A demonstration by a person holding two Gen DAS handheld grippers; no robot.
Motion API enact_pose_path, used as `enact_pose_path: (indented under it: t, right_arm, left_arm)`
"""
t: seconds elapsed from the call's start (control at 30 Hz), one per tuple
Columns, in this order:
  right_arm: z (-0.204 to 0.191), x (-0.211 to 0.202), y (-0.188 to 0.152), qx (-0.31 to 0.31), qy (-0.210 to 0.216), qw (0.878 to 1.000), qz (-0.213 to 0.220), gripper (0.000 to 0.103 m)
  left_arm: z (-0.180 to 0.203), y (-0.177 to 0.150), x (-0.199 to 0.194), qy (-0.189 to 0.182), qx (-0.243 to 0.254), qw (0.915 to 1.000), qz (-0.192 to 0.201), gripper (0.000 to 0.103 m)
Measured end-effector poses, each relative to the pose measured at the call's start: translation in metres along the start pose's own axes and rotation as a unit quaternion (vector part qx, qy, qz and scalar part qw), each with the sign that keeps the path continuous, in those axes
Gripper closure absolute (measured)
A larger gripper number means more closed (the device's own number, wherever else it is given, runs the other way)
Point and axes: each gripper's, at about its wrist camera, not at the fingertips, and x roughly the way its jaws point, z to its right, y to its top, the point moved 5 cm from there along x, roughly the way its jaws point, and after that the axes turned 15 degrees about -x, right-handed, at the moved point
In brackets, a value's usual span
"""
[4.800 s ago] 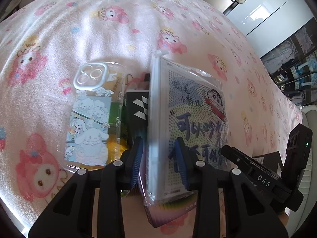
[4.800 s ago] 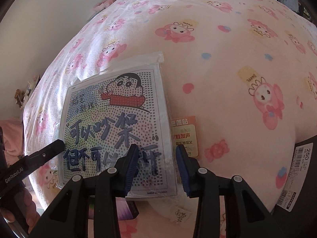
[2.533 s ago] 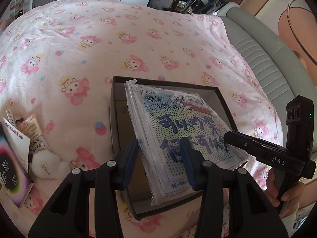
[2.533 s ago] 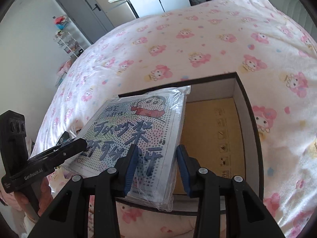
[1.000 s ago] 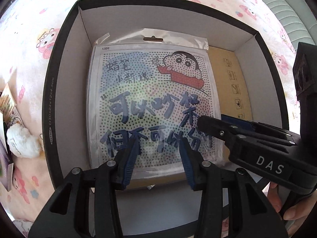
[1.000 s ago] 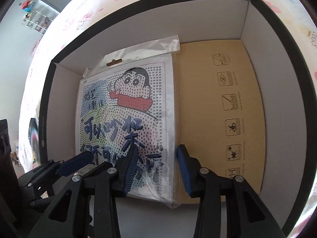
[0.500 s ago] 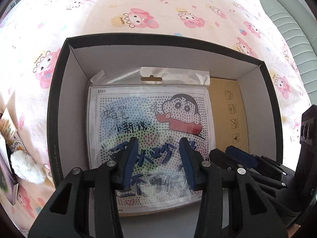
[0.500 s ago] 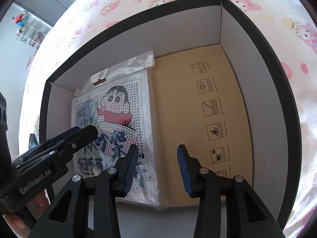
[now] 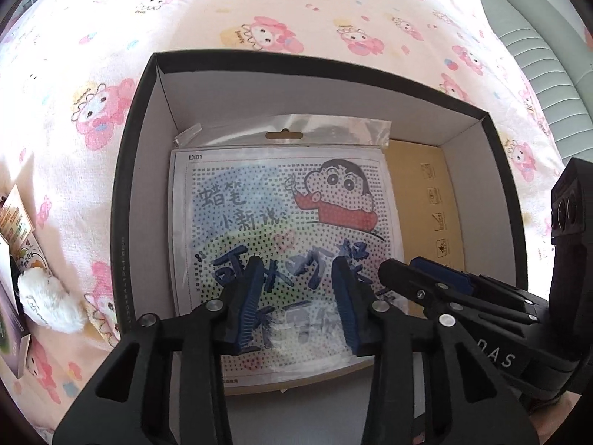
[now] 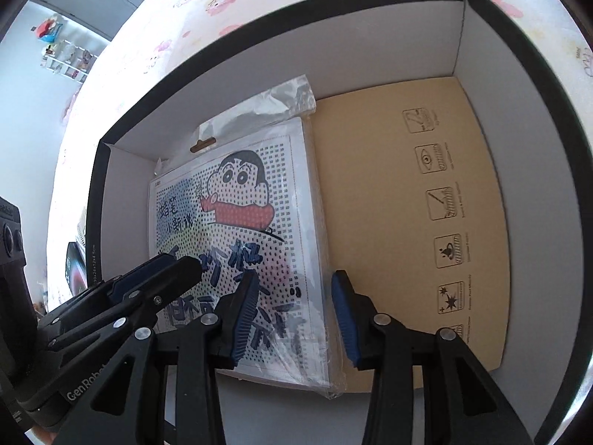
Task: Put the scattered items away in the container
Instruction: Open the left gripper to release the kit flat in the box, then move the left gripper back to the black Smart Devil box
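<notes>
Inside the black-rimmed, white-walled cardboard box (image 9: 137, 155), seen from the left wrist, the clear-bagged square bead-art kit with a cartoon boy print (image 9: 281, 222) lies flat on the brown floor, against the left wall, hang-tab end towards the far wall. Left tongs (image 9: 296, 296) hover above it, released, nothing between the pads. Right tongs (image 9: 426, 278) hang alongside. A white fluffy pompom (image 9: 48, 304) rests outside on the pink cartoon-print bedspread (image 9: 259, 11).

From the right wrist, the kit (image 10: 259, 204) occupies the box's (image 10: 519, 148) left half. Right tongs (image 10: 292, 311) straddle its near right edge, released, gripping nothing; left tongs (image 10: 178, 263) hang over the print.
</notes>
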Motion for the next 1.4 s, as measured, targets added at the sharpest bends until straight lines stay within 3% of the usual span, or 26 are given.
enact_pose_path:
  t: [0.13, 0.33, 0.4, 0.57, 0.77, 0.97, 1.4]
  right_arm:
    - [-0.013, -0.035, -0.017, -0.013, -0.043, 0.997, 0.064, 0.065]
    - [-0.031, -0.096, -0.032, -0.021, -0.043, 0.986, 0.16, 0.063]
    - [-0.043, -0.113, 0.037, -0.035, -0.055, 0.982, 0.179, 0.063]
    - [-0.08, -0.167, 0.016, -0.056, -0.071, 0.973, 0.214, 0.062]
    - [-0.117, -0.185, -0.007, -0.087, -0.096, 0.965, 0.228, 0.062]
    - [-0.158, -0.183, -0.006, -0.125, -0.101, 0.96, 0.23, 0.062]
    - [-0.287, -0.144, 0.02, -0.256, -0.06, 0.94, 0.218, 0.062]
  left_arm:
    - [0.003, -0.004, -0.037, 0.004, 0.034, 0.9976, 0.059, 0.054]
    - [0.009, -0.012, -0.099, -0.004, 0.08, 0.9873, 0.137, 0.048]
    - [0.007, -0.02, -0.123, -0.007, 0.095, 0.9832, 0.156, 0.044]
    - [0.001, -0.04, -0.168, -0.019, 0.11, 0.9754, 0.19, 0.044]
    - [-0.019, -0.06, -0.197, -0.033, 0.111, 0.9722, 0.203, 0.044]
    - [-0.051, -0.067, -0.219, -0.028, 0.097, 0.9702, 0.22, 0.043]
    - [-0.184, -0.063, -0.261, 0.011, -0.01, 0.9672, 0.254, 0.044]
